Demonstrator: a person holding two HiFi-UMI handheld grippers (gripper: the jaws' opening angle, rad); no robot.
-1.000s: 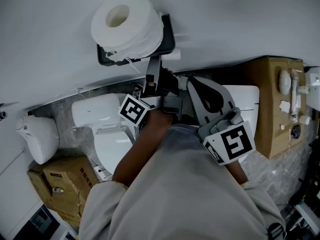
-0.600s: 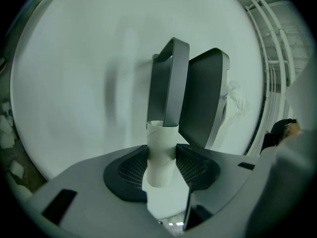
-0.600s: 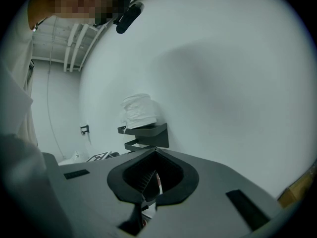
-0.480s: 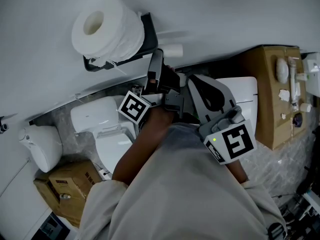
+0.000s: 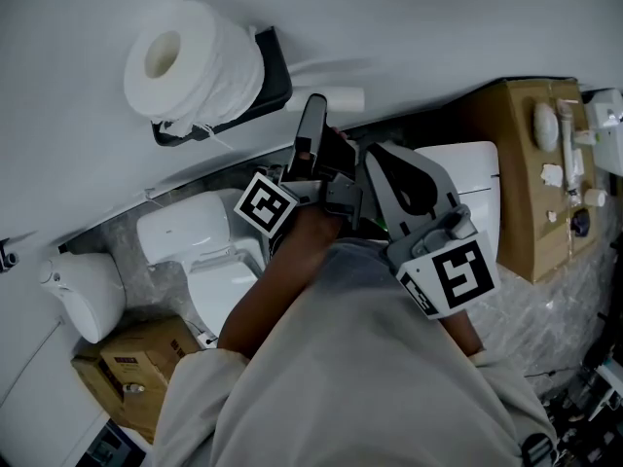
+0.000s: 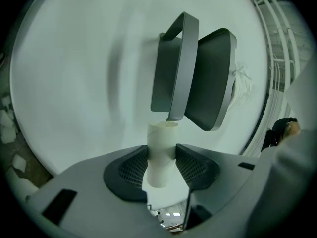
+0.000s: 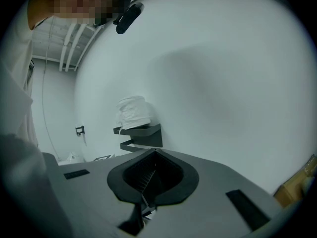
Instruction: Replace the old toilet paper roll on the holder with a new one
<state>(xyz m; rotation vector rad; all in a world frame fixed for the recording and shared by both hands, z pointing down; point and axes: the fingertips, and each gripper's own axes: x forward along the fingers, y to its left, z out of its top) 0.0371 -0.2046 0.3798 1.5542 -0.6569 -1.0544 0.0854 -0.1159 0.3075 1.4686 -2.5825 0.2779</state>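
Note:
A full white toilet roll (image 5: 185,61) lies on top of the dark wall holder (image 5: 268,71). My left gripper (image 5: 321,110) is shut on an empty cardboard tube (image 5: 339,97), held just right of the holder. In the left gripper view the tube (image 6: 161,152) stands upright between the pads of the left gripper (image 6: 161,165), right under the holder's bar (image 6: 176,68); a bit of the full roll (image 6: 241,83) shows behind. My right gripper (image 5: 389,168) hangs beside the left one, shut and empty. Past the right gripper (image 7: 148,182), the holder (image 7: 141,135) carries the roll (image 7: 133,110).
A plain white wall (image 5: 438,27) backs everything. Below stand two white toilets (image 5: 209,251) (image 5: 467,178), a small white fixture (image 5: 83,285), a cardboard box (image 5: 136,358) at lower left, and a brown box (image 5: 545,163) with small items at right.
My left gripper has carried the cardboard tube rightward, away from the holder. The holder and full roll sit further left in the head view. The right gripper shifted slightly.

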